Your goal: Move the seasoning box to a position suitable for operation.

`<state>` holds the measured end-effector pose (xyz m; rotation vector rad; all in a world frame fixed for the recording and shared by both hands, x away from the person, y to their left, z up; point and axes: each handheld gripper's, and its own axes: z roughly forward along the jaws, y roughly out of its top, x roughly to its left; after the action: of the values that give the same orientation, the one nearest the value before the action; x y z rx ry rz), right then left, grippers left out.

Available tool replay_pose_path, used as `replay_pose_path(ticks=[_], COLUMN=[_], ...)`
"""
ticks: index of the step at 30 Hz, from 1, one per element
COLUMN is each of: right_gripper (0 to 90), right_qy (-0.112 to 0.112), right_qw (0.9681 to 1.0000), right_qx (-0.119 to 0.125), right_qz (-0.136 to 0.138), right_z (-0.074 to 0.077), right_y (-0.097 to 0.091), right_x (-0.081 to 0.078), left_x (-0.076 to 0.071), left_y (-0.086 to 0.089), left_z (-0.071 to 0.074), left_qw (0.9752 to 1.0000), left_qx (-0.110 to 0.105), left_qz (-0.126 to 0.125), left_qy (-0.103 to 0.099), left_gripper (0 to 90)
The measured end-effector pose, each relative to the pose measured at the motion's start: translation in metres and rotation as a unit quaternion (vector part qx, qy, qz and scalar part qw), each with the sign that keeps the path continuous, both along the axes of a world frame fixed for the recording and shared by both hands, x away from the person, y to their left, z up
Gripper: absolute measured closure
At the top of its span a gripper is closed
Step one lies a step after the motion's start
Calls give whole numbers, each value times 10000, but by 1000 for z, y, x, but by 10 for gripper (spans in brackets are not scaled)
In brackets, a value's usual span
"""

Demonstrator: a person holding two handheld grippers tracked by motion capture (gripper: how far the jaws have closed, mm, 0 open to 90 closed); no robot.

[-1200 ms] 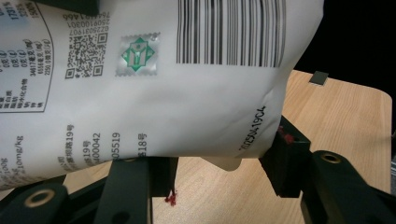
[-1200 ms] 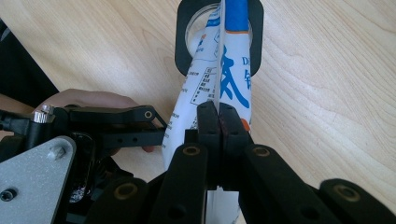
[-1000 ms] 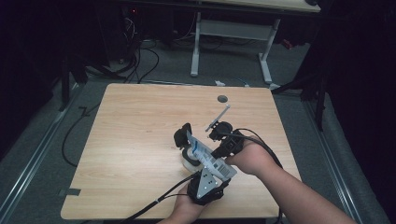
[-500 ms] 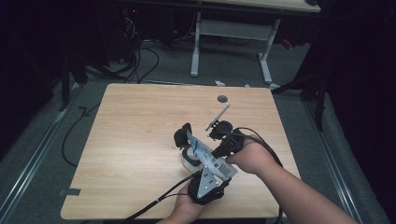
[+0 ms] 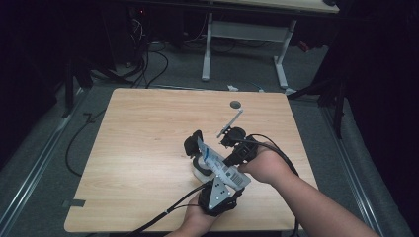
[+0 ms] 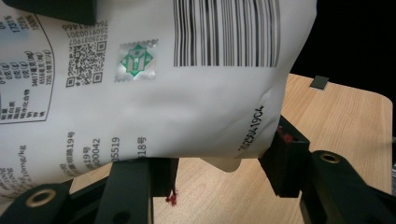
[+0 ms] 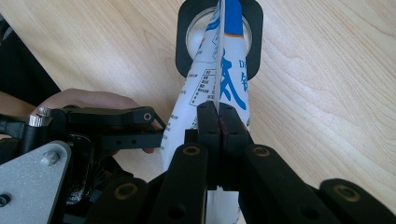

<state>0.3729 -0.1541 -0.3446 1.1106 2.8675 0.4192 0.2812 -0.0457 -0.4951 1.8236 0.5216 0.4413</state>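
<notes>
**Both grippers on the white pouch over the cup**

You hold a white printed pouch (image 5: 217, 162) between your two grippers, near the right-hand near part of the wooden surface (image 5: 143, 143). Your right gripper (image 7: 218, 122) has its fingers pressed fully together on the pouch's flat edge; in the right gripper view the thin seam runs straight up from between the pads, with blue lettering on one face and small black print on the other. Your left gripper (image 6: 219, 163) sits nearer to you and to the left of the other, its grey plate facing up in the high view. Its fingers stand part open around the lower bulge of the pouch: the left gripper view shows the barcode, a QR code and a green stamp just above them, the right pad touching the pouch's side; whether the left pad presses on it you cannot tell from here.

The far end of the pouch hangs over a round white cup in a black square holder (image 7: 219, 35), which stands on the surface just beyond the fingers. Farther off, a slim grey rod (image 5: 231, 122) lies on the surface, and beyond it a small dark disc (image 5: 235, 104).
</notes>
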Motion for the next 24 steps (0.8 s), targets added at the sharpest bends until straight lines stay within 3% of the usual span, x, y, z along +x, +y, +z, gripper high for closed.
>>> replay_pose_path(ticks=[24], right_gripper=[900], right_qy=[-27], right_qw=[10000], right_qx=[-12], right_qz=[-11], right_z=[2], right_y=[2], right_x=[1], left_x=[0], left_y=[1], left_z=[1], left_qw=[10000], left_qx=[-32], left_qz=[24], left_qy=[-43], left_gripper=[529])
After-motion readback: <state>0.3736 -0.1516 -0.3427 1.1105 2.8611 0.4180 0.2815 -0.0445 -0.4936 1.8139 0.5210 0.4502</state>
